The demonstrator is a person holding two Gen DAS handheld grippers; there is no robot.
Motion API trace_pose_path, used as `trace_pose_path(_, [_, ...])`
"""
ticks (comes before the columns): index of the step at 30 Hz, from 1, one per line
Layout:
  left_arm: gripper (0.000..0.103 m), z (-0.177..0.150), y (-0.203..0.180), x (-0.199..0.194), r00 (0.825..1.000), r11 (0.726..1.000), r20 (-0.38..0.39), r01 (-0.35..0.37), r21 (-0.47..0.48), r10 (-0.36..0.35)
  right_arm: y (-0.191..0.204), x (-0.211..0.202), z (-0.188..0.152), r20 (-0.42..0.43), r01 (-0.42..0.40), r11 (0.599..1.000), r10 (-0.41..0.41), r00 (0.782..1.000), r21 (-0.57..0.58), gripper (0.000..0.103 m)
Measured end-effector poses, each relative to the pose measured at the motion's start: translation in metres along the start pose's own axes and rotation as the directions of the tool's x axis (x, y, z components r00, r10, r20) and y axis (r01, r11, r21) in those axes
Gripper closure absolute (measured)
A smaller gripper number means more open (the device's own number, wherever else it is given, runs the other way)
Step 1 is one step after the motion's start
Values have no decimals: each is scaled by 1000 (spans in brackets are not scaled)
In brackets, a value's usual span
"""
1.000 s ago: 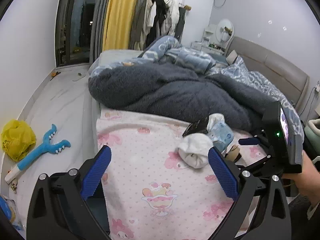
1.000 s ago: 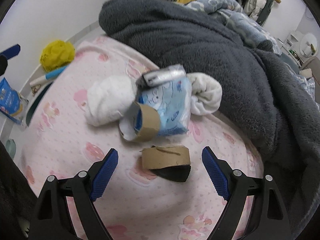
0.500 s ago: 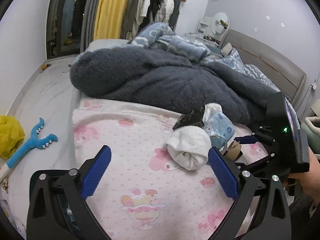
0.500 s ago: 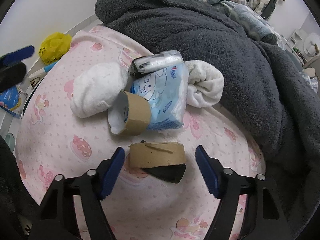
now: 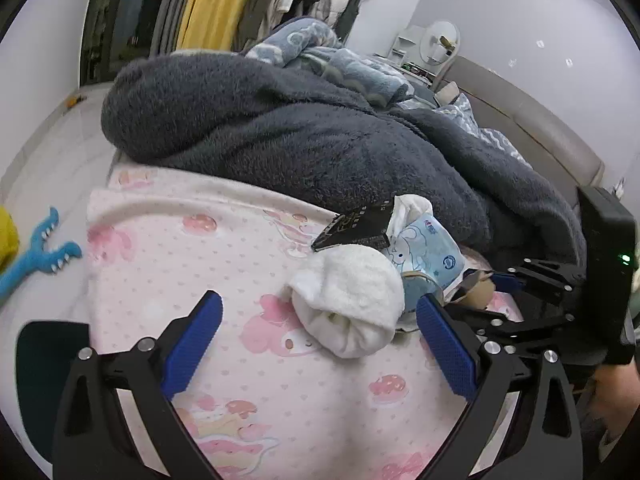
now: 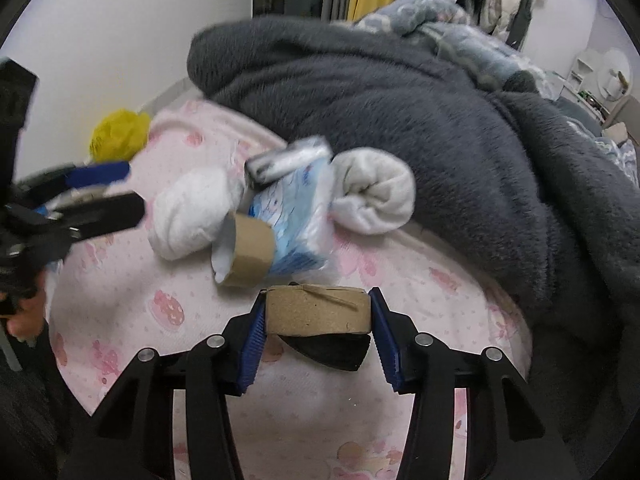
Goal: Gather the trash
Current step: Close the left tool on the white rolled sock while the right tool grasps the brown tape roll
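Right wrist view: the right gripper (image 6: 316,312) has just been closing, and its blue fingers (image 6: 252,340) now pinch a flattened cardboard tube (image 6: 316,312) by its two ends, with a dark scrap (image 6: 332,352) under it on the pink bed sheet (image 6: 200,320). Just beyond lies the rest of the pile: a second cardboard tube (image 6: 250,254), a blue tissue pack (image 6: 296,220), a silver-black wrapper (image 6: 288,160) on top of it, and two rolled white socks (image 6: 188,212) left and right (laundry rather than rubbish, I would judge). Behind them, a grey fleece blanket (image 6: 400,100) covers the far bed.

In the left wrist view, the left gripper (image 5: 320,336) hangs spread and empty, the near sock partly between its fingers (image 5: 192,344) but untouched. A yellow bag (image 6: 118,136) sits on the floor. Collection looks barely begun: one tube gripped but not yet lifted, the rest waiting.
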State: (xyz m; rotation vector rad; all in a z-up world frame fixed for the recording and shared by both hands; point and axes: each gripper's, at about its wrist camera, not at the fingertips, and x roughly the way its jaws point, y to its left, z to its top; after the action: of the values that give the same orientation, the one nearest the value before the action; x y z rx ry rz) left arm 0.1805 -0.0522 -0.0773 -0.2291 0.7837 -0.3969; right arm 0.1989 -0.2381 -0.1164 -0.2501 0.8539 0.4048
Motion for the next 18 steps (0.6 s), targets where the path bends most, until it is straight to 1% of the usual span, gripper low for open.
trace_pose_path(3, [5,0,2,6,1000,999,-14,8,-31,-9,-9,-10,-4,72,-17,999,14,997,31,53])
trace_pose_path(6, [5,0,1,12,999,998,-26,21,-56,-23,-19,-10,-13,112,-37,997,30,993,61,53])
trace_pose_path(9, [5,-1,0,18,999,997,-43,30,-72,-33,-20,0,-25,99,-40,998,35,994,44,53])
trace_pose_path(11, [5,-2,-1,21,998,997,-49,30,-72,-34,-17,6,-32,74,-61,998,60,995,16,52])
trace_pose_path(13, [6,-2,0,23,998,996,-54,33,-77,-38,-15,8,-38,65,-55,998,55,996,-8,52])
trace_pose_path(15, [10,-2,1,25,997,995,-55,45,-93,-50,-16,5,-41,75,-62,998,62,995,-11,52])
trace_pose_path(16, [18,-2,2,27,997,994,-57,51,-100,-57,-18,4,-42,79,-70,998,70,994,-5,52])
trace_pose_path(17, [23,-2,2,28,996,993,-61,58,-107,-65,-20,4,-42,81,-84,996,83,993,4,52])
trace_pose_path(18, [24,-3,1,30,995,991,-62,66,-112,-73,-22,3,-43,83,-90,996,89,993,12,52])
